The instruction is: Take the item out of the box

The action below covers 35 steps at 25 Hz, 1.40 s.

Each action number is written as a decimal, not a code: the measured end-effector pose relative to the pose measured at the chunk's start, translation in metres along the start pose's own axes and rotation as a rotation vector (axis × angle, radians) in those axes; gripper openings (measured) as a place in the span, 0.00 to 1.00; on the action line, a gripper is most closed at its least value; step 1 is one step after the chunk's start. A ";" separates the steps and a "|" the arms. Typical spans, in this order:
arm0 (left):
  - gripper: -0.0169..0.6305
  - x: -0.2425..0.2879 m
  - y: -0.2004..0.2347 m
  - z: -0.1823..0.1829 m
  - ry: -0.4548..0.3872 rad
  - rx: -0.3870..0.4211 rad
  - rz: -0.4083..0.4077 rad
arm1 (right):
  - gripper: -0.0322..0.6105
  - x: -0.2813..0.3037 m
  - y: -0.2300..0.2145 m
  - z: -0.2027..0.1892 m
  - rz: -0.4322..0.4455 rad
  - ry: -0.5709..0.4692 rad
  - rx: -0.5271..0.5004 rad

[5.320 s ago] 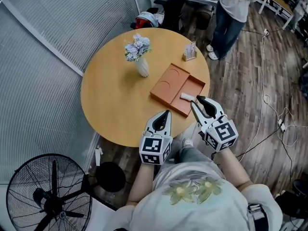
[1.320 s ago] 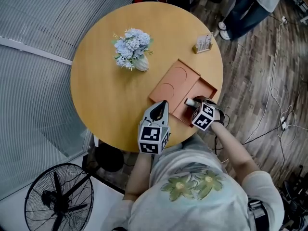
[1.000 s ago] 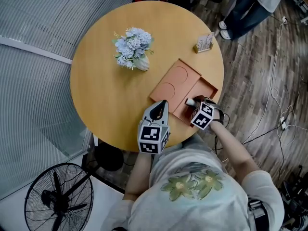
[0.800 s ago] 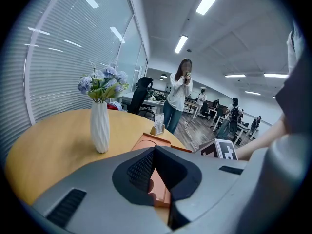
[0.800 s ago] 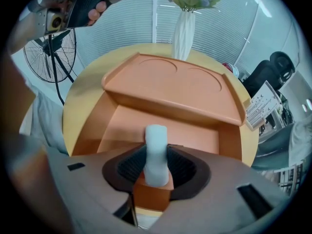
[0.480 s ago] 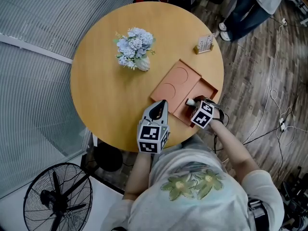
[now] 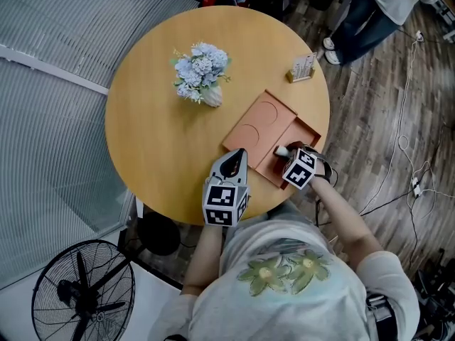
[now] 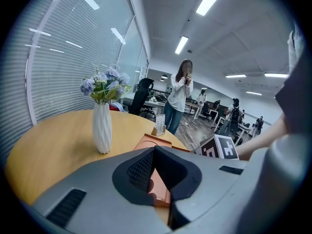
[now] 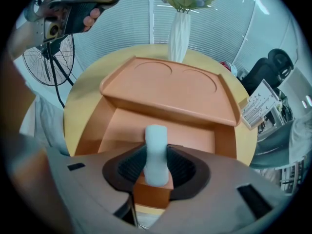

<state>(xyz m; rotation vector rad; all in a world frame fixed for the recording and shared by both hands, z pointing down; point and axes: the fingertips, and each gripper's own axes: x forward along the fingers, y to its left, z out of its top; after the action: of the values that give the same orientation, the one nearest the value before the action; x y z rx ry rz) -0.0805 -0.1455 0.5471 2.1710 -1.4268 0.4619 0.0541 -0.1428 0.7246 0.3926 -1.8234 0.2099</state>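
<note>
Gripping marks the step in hand: right gripper (image 9: 157, 156) down inside the tray half of the orange box (image 9: 124, 126), ribbed dark pads (image 9: 130, 165) pressed against both sides of the white item (image 9: 156, 139). Sits in the tray near the front wall, far end poking out beyond the jaws. Probably calls next for a straight lift clear of the low walls, then a carry out over the table (image 7: 156, 133); needs a steady squeeze, given a smooth, bar-like body with a rounded end, likely slippery. Left gripper (image 8: 155, 152) hovering just beside the box, jaws together at the tips, holding nothing. Box matte and cardboard-like, with a flat lid (image 9: 165, 82) laid open, showing two shallow round recesses. Table round, pale wood, smooth.
</note>
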 end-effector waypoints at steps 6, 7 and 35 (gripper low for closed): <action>0.03 -0.002 -0.002 0.001 -0.001 0.002 0.004 | 0.27 -0.005 -0.002 0.000 -0.007 -0.011 -0.004; 0.03 -0.003 -0.002 0.001 -0.001 0.001 0.005 | 0.27 -0.007 -0.001 0.001 -0.008 -0.013 -0.006; 0.03 -0.024 -0.018 -0.004 -0.027 0.002 0.014 | 0.27 -0.065 0.017 0.012 -0.019 -0.169 0.069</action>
<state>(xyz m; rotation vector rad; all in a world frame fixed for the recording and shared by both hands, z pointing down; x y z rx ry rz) -0.0736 -0.1197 0.5338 2.1783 -1.4571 0.4408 0.0529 -0.1208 0.6603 0.4883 -1.9811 0.2330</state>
